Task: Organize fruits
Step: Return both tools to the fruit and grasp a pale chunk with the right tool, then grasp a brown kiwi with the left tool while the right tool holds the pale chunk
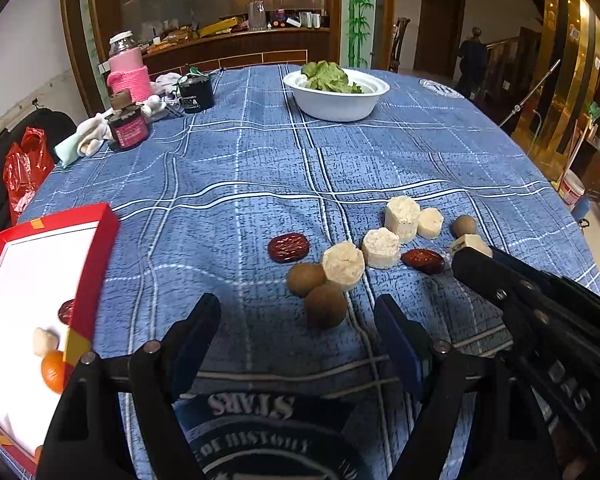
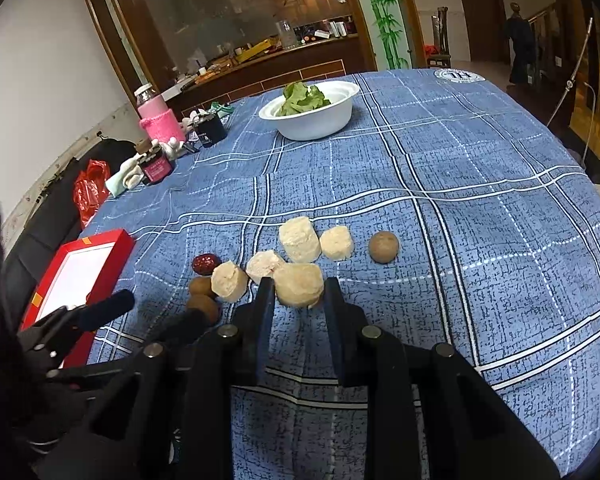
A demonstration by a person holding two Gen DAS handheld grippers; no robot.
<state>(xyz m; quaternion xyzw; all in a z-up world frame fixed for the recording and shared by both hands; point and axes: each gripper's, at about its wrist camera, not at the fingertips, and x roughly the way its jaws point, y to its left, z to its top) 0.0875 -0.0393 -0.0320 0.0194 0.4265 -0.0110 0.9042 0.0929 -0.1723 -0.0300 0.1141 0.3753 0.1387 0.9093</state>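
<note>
Several cream fruit chunks [image 1: 380, 247], brown longans [image 1: 325, 305] and red dates [image 1: 288, 246] lie on the blue plaid cloth. My left gripper [image 1: 300, 320] is open and empty, just short of the nearest longan. My right gripper [image 2: 299, 292] is shut on a cream chunk [image 2: 299, 289] at the near edge of the pile; it also shows in the left wrist view [image 1: 470, 254]. A red box [image 1: 80, 264] with a white floor stands at the left and holds a date [image 1: 66, 311], a cream piece [image 1: 45, 342] and an orange [image 1: 53, 372].
A white bowl [image 1: 336, 100] of green leaves stands at the far side. A pink-sleeved bottle [image 1: 127, 68], dark jars [image 1: 129, 128] and cloths sit at the far left. One longan [image 2: 384, 246] lies alone to the right. The table edge curves off on the right.
</note>
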